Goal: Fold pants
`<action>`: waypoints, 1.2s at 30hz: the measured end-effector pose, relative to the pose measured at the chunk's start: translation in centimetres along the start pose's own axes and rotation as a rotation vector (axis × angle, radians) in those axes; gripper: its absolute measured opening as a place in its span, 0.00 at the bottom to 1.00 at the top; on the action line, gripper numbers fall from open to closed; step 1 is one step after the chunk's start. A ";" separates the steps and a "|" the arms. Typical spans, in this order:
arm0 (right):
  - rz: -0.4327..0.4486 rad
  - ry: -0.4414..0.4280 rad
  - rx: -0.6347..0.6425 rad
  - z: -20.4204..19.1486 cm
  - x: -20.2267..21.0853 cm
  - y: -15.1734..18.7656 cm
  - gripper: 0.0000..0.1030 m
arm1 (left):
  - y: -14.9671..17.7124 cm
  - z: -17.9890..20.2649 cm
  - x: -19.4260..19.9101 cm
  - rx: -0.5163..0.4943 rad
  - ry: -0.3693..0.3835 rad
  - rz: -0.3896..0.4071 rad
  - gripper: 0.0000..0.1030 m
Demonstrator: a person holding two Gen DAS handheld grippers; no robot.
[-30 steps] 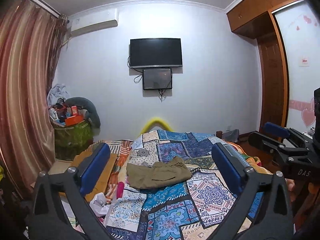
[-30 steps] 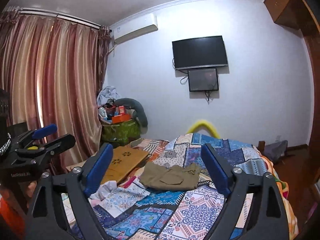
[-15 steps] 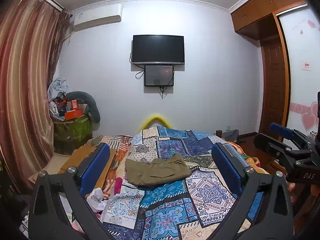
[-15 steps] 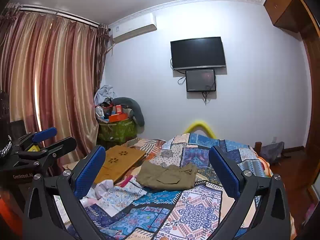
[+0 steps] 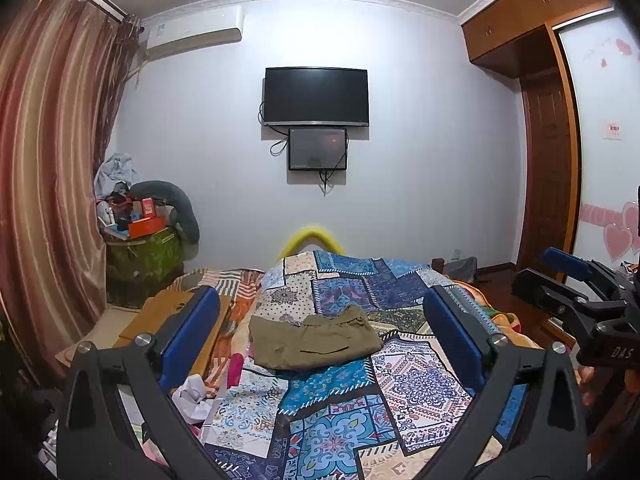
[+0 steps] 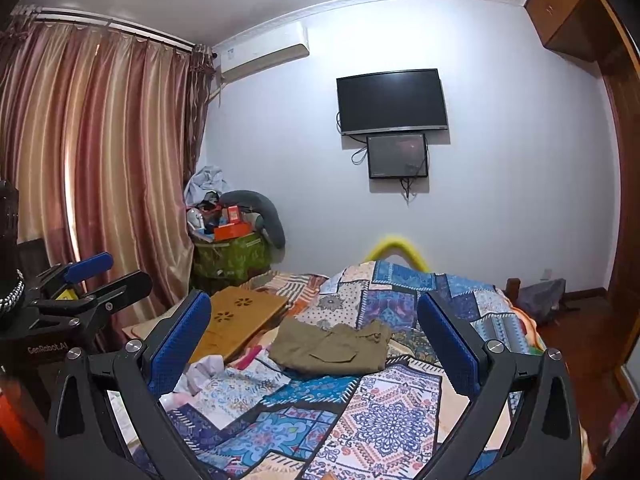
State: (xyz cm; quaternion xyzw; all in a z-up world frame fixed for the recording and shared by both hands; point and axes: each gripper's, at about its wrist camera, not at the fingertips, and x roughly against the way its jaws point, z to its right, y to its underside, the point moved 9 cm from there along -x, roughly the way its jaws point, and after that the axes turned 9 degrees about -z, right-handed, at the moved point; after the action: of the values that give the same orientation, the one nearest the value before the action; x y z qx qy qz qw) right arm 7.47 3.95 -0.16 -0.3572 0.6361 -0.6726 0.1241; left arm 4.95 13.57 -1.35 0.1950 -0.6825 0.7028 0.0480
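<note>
Olive-green pants (image 5: 316, 342) lie folded into a compact rectangle on the patchwork bedspread (image 5: 416, 388), in the middle of the bed. They also show in the right wrist view (image 6: 334, 346). My left gripper (image 5: 320, 332) is open and empty, held well back from the pants and above the bed. My right gripper (image 6: 316, 334) is open and empty too, also held back above the bed. Each gripper shows at the edge of the other's view: the right one (image 5: 576, 280), the left one (image 6: 88, 276).
A wooden lap desk (image 6: 236, 320) lies on the bed's left side by crumpled white cloth (image 6: 200, 374). A green bin (image 5: 140, 260) piled with clutter stands by the curtain. A TV (image 5: 316, 96) hangs on the far wall. A wardrobe (image 5: 548, 184) stands at the right.
Both grippers have tilted slightly upward and shifted; the pants sit a little lower in each view. The pants have not moved and both grippers stay open.
</note>
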 end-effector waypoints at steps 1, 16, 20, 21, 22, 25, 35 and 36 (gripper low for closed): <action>0.001 0.001 -0.001 0.1 0.1 -0.1 1.00 | 0.0 0.0 0.0 0.000 0.001 -0.001 1.00; -0.008 0.002 -0.009 0.3 0.1 0.1 1.00 | 0.0 0.5 -0.3 0.001 0.023 -0.009 1.00; -0.009 0.001 -0.016 0.5 0.2 0.1 1.00 | 0.0 0.6 -0.3 -0.003 0.029 -0.009 1.00; -0.009 0.002 -0.017 0.5 0.2 0.2 1.00 | 0.0 0.6 -0.3 -0.003 0.030 -0.009 1.00; -0.009 0.002 -0.016 0.5 0.2 0.1 1.00 | 0.0 0.6 -0.3 -0.004 0.032 -0.010 1.00; -0.010 0.003 -0.015 0.6 0.2 0.1 1.00 | 0.0 0.7 -0.3 -0.013 0.044 -0.011 1.00; -0.007 0.006 -0.029 1.0 0.4 0.1 1.00 | 0.0 0.9 -0.4 -0.019 0.059 -0.019 1.00; -0.007 0.006 -0.028 1.0 0.4 0.1 1.00 | 0.0 0.9 -0.4 -0.017 0.059 -0.019 1.00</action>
State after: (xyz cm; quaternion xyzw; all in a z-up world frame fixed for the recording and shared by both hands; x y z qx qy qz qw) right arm 7.79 2.96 -0.20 -0.3590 0.6446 -0.6651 0.1148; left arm 5.51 12.74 -1.52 0.1802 -0.6849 0.7018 0.0767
